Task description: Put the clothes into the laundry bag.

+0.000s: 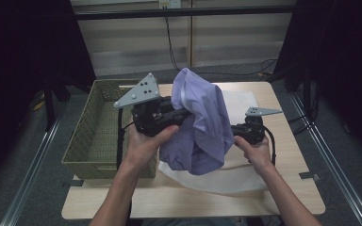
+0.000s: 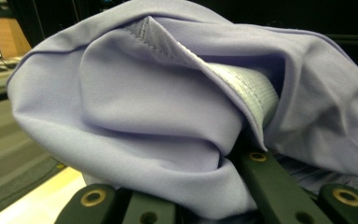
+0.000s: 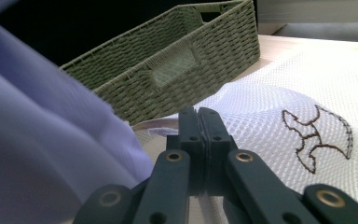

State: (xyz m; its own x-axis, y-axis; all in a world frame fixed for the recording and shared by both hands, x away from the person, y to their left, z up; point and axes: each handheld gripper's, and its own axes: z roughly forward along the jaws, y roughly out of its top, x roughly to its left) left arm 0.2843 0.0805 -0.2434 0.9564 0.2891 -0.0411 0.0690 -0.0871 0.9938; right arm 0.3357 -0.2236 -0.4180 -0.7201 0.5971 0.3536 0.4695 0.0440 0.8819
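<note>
Room: dark surroundings, black drapes either side, pale panelled wall beyond the far edge of the desk.
Desk [image 1: 292, 186]: light wood top, metal rails on the floor to both sides.
Basket [image 1: 90, 136]: green woven, rectangular, on the left part of the desk, its long side along the left edge; handle slot visible in the right gripper view [image 3: 172, 70].
Mesh bag [image 1: 238, 176]: white netting, spread flat over the middle and right of the desk; a brown embroidered emblem [image 3: 318, 135] shows on it close up.
Garment [image 1: 200, 122]: lilac-purple cloth, bunched and lifted off the desk, held up between the two grippers above the mesh bag; its lower folds hang down to the bag. A stitched hem and a ribbed lighter band show in the left gripper view [image 2: 168, 121].
Left gripper [image 1: 158, 115]: held in the left hand [image 1: 143, 143], raised just right of the basket, grey plate on top. Fingers buried in the cloth folds; cannot tell how they stand.
Right gripper [image 3: 199, 128]: held in the right hand [image 1: 254, 150], low near the desk's right side, touching the garment's right edge. Fingers pressed together; whether any mesh or cloth is pinched between them cannot be told.
</note>
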